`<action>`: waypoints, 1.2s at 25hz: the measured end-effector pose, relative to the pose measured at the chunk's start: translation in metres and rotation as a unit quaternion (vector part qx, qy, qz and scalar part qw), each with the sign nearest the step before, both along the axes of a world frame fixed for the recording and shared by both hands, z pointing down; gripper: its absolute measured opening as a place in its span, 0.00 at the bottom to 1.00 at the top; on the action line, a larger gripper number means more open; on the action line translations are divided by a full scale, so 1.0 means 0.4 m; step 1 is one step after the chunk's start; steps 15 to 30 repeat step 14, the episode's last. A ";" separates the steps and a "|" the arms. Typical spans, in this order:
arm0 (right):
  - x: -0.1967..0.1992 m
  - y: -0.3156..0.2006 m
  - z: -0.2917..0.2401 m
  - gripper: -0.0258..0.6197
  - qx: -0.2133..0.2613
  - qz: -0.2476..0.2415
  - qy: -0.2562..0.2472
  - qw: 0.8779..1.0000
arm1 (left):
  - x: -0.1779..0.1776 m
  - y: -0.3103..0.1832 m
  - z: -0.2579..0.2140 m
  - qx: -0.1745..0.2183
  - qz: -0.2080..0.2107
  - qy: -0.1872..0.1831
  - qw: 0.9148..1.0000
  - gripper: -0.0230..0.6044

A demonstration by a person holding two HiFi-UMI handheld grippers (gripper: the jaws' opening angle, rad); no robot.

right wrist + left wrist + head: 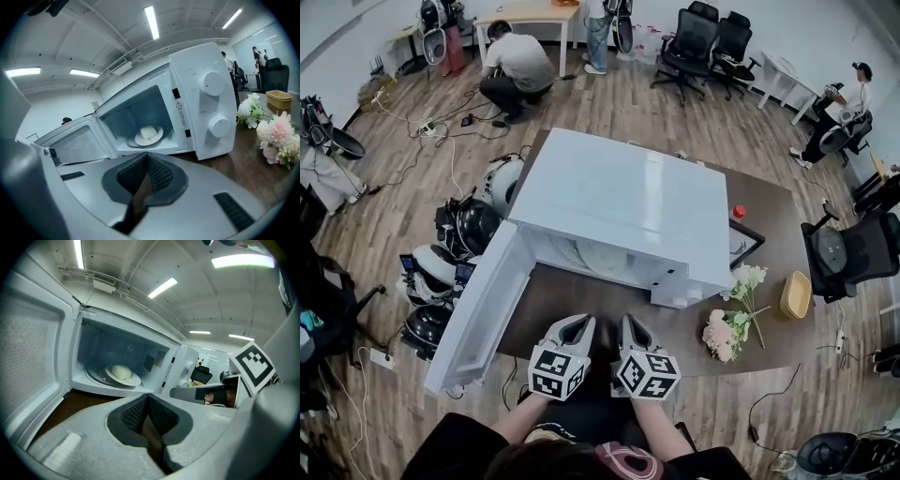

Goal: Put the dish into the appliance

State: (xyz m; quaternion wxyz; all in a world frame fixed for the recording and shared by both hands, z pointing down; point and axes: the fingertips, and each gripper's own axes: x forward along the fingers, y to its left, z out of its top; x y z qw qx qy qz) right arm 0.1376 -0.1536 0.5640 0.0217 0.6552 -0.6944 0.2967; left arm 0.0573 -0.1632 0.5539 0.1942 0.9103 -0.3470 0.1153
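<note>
Microwave oven (619, 202), white, box-shaped, on dark brown table (773, 211); door (478, 319) swung open to left. Round white plate (123, 374) bearing pale domed food sits inside cavity on turntable. Left gripper (147, 397) and right gripper (146, 157) side by side before opening, both with jaws closed together, nothing between. Pink-and-white flowers (727, 323) lie right of oven.

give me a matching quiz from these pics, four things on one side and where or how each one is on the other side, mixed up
Things:
1. plate
2. microwave door
3. flowers
4. right hand-held gripper

Place or state:
A. swung open
B. shut, nothing held
C. inside the microwave
D. lying on the table, right of the microwave

Pairs: 1-C, 2-A, 3-D, 4-B
</note>
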 end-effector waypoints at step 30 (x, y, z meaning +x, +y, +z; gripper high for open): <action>0.017 -0.047 -0.001 0.05 -0.003 0.007 0.032 0.999 | -0.029 -0.044 -0.004 0.007 -0.023 -0.009 1.000 0.05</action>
